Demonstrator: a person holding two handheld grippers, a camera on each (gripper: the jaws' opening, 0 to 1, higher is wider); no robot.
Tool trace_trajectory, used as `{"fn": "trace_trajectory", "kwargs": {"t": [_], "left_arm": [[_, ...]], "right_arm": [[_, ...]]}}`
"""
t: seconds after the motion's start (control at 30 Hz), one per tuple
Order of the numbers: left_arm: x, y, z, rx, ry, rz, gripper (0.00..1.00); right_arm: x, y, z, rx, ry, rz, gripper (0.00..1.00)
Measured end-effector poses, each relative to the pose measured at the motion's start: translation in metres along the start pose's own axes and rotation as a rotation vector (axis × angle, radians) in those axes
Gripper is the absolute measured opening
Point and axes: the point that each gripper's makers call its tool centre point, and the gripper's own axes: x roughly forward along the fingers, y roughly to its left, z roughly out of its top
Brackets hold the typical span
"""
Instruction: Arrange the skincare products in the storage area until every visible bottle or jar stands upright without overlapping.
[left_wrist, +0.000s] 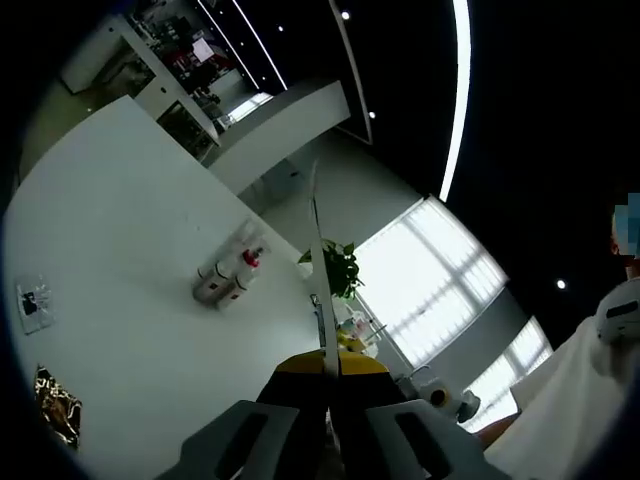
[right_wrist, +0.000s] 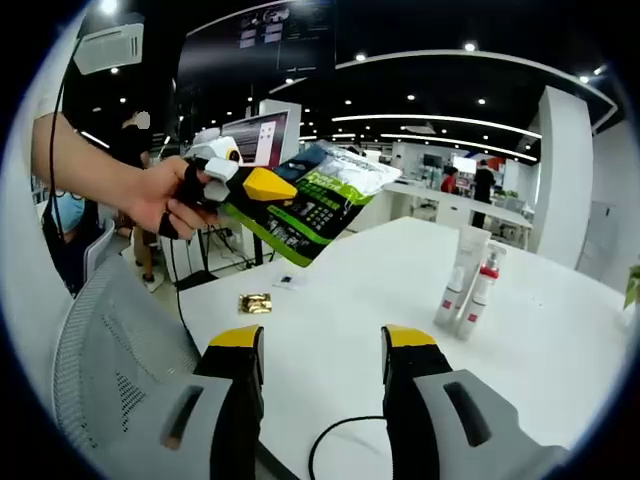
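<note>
The left gripper clenched a flat green-and-white printed packet above the white table; the right gripper hung released. Two white skincare tubes stood upright mid-table. Setting the packet aside would free that gripper.

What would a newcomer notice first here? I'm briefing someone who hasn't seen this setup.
In the right gripper view, the left gripper, raised in a hand, is clamped on a green and white packet. Beyond it, two skincare bottles stand upright side by side on the white table. The right gripper is open.
</note>
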Motion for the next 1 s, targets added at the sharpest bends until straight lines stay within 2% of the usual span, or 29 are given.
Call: {"fn": "trace_trajectory", "kwargs": {"t": [0.37,0.53,1.0], "left_arm": [[0.009,0.009,0.011,-0.003,-0.005,0.011,0.00],[0.014,0.011,0.021,-0.010,-0.024,0.006,0.00],[0.035,0.021,0.045,-0.013,-0.017,0.007,0.00]], "right_arm": [[0.001,0.002,-0.002,0.002,0.008,0.010,0.44],[0.000,0.001,-0.003,-0.004,0.012,0.005,0.43],[0.000,0.000,-0.006,-0.015,0.023,0.001,0.41]]}}
